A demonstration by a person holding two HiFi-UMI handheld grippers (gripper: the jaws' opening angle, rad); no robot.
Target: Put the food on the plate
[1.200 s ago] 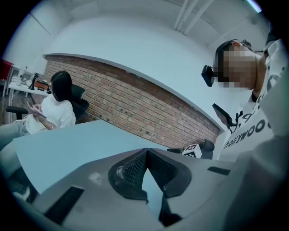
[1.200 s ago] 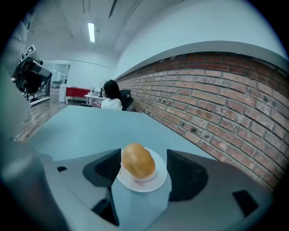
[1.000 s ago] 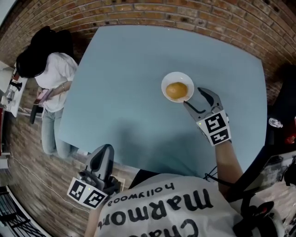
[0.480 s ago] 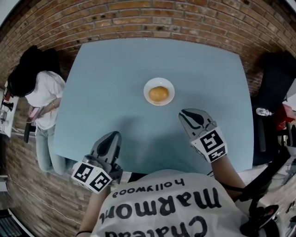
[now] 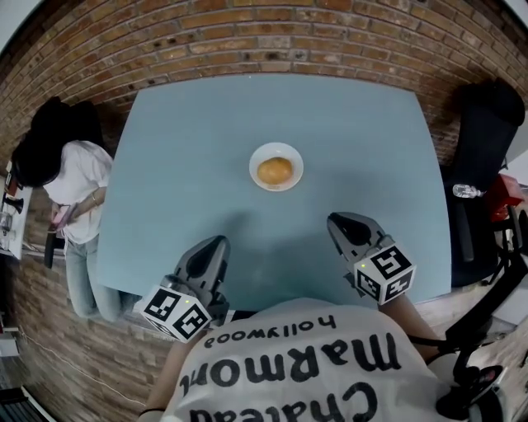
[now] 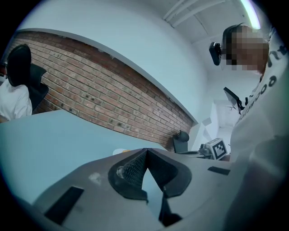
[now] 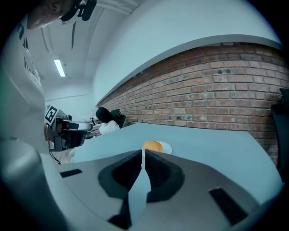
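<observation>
Only overhead: food [image 5: 274, 171] wholly on plate [image 5: 296, 176].

Even, cool indoor light filled all three views, bright enough to read colours, with a bluish cast on the white walls. A ceiling strip light [image 7: 59, 67] glowed overhead in the right gripper view, and another [image 6: 249, 12] burned out to white in the left gripper view. In the head view the white plate [image 5: 276, 167] stood out brightly against the counter [image 5: 181, 148], where a faint, soft-edged shadow [image 5: 239, 224] lay toward the person's side. The wide-angle lenses bent the brick wall [image 5: 247, 41] into an arc, black vignetting closed every corner, and detail smeared toward the rims.
</observation>
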